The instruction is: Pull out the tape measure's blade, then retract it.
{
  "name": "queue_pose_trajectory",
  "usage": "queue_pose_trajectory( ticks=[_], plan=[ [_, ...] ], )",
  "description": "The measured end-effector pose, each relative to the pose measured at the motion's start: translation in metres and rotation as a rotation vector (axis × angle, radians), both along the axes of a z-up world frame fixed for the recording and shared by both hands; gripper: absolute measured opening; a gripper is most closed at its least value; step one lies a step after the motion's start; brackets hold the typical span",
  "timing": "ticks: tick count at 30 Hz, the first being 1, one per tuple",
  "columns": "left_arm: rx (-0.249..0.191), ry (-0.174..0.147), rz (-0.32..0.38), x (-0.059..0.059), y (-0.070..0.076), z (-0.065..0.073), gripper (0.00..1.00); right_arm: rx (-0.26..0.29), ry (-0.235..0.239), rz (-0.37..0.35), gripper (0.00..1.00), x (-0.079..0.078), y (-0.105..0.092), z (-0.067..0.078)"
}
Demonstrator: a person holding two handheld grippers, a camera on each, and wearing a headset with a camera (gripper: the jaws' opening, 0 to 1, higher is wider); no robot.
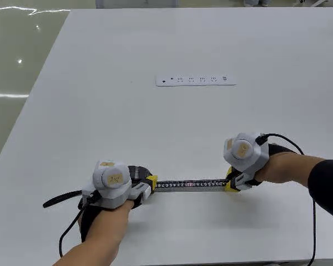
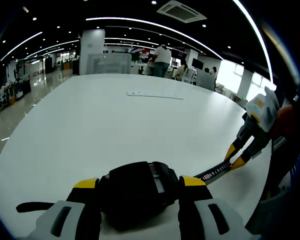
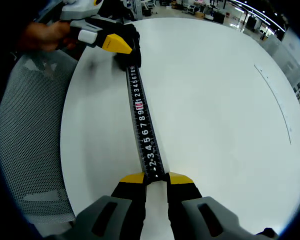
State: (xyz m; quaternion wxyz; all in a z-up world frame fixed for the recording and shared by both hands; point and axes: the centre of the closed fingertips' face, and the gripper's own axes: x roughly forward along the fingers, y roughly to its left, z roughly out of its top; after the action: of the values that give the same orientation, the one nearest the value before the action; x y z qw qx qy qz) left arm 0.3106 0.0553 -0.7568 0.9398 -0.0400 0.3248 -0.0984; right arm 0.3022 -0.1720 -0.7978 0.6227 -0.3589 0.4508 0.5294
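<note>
A black tape measure case (image 1: 139,176) (image 2: 137,192) lies near the table's front edge, gripped between the yellow-tipped fingers of my left gripper (image 1: 143,187) (image 2: 140,184). Its black blade with white numbers (image 1: 191,184) (image 3: 142,125) (image 2: 215,173) runs flat along the table to the right. My right gripper (image 1: 233,185) (image 3: 154,178) is shut on the blade's end. In the right gripper view the left gripper (image 3: 107,42) holds the case (image 3: 130,47) at the far end. A black wrist strap (image 1: 61,198) trails left from the case.
A white power strip (image 1: 195,80) (image 2: 155,94) lies flat near the table's middle, far from both grippers. The white table (image 1: 155,122) stretches wide beyond it. A grey mesh chair (image 3: 30,145) stands by the table edge. People stand far off in the room.
</note>
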Motion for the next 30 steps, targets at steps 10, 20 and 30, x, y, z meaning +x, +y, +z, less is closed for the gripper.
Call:
queue_pose_trajectory(
  ticks=[10,20,30],
  plan=[
    [-0.002,0.002,0.000,0.0003,-0.0002,-0.0004,0.58,0.003,-0.002,-0.003,0.11,-0.0001,0.0029,0.0001],
    [-0.002,0.003,-0.001,0.0009,0.0003,-0.0004,0.58,0.006,0.000,-0.006,0.11,0.0000,0.0065,0.0001],
    [-0.003,0.002,-0.001,0.0008,0.0004,-0.0003,0.58,0.006,0.000,-0.008,0.11,-0.0005,0.0090,0.0001]
  ],
)
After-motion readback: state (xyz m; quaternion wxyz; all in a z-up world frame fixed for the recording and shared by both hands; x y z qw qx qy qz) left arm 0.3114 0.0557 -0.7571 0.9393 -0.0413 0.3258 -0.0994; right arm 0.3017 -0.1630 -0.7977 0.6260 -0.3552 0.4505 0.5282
